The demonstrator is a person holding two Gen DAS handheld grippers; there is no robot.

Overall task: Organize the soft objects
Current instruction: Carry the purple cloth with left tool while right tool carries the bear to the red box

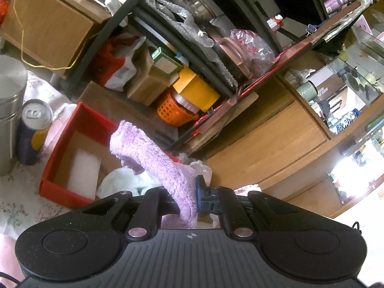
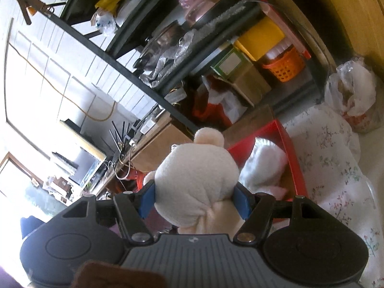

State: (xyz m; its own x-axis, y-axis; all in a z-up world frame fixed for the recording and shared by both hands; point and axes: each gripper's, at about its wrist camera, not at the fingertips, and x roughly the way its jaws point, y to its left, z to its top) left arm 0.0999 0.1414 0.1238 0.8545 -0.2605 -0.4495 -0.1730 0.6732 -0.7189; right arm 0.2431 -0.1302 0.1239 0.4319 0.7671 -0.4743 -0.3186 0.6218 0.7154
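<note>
My left gripper (image 1: 186, 196) is shut on a fluffy lilac cloth (image 1: 148, 158), which sticks up and forward from the jaws above a red open box (image 1: 62, 148). Inside that box lie a white foam block (image 1: 82, 170) and a white plush thing (image 1: 124, 182). My right gripper (image 2: 194, 200) is shut on a cream plush bear (image 2: 195, 182), its blue pads pressing the bear's sides. The bear hangs in front of the same red box (image 2: 291, 158), where the white plush thing (image 2: 264, 165) lies.
A drink can (image 1: 33, 129) and a steel canister (image 1: 9, 110) stand left of the box on a floral tablecloth (image 2: 336, 172). Behind are cluttered black shelves (image 1: 192, 55) with an orange basket (image 1: 174, 112), a wooden cabinet (image 1: 268, 148) and a plastic bag (image 2: 352, 98).
</note>
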